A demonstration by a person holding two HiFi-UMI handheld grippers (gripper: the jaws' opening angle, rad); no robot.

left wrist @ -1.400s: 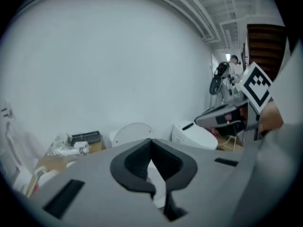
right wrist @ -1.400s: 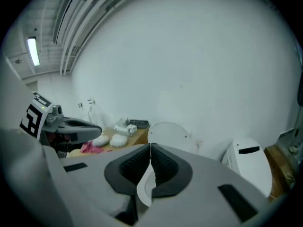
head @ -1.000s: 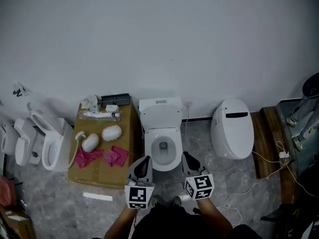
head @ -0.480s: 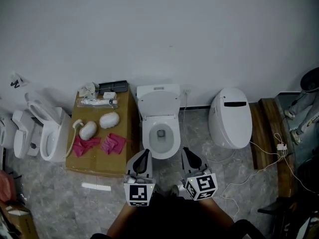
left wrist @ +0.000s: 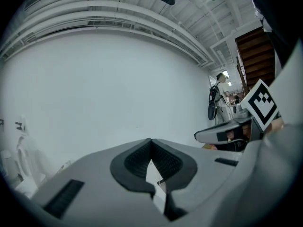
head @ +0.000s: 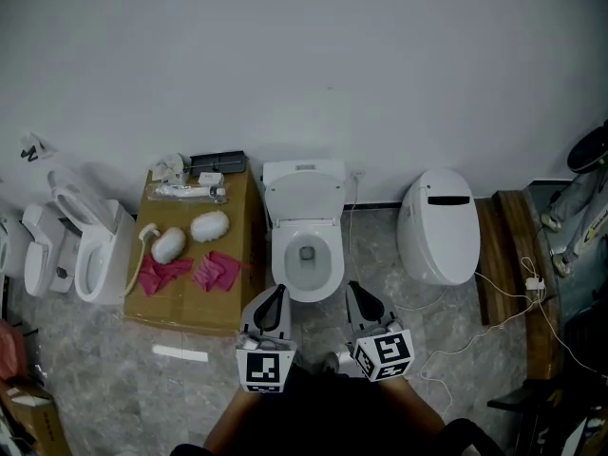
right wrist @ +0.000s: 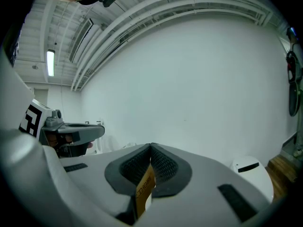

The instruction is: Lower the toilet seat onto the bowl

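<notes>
A white toilet stands against the wall in the head view. Its lid and seat point(head: 304, 196) lean back upright, and the bowl point(head: 306, 259) lies uncovered. My left gripper point(head: 275, 298) hovers just in front of the bowl's near left rim, shut and holding nothing. My right gripper point(head: 356, 295) is level with it at the bowl's near right; its jaws are closing and the tips meet with nothing between them. Neither touches the toilet. In the left gripper view point(left wrist: 151, 141) and the right gripper view point(right wrist: 151, 146) the pads touch and point at the bare wall.
Left of the toilet, a cardboard box point(head: 161, 307) carries pink cloths point(head: 215, 271) and white items. Further left are more toilets point(head: 95, 255). On the right stand a closed white toilet point(head: 439, 226), a wooden platform point(head: 508, 255) and floor cables point(head: 475, 323).
The toilet now sits a little further from both grippers than a second ago. The seat has not moved, and both grippers still hang low in front of the bowl.
</notes>
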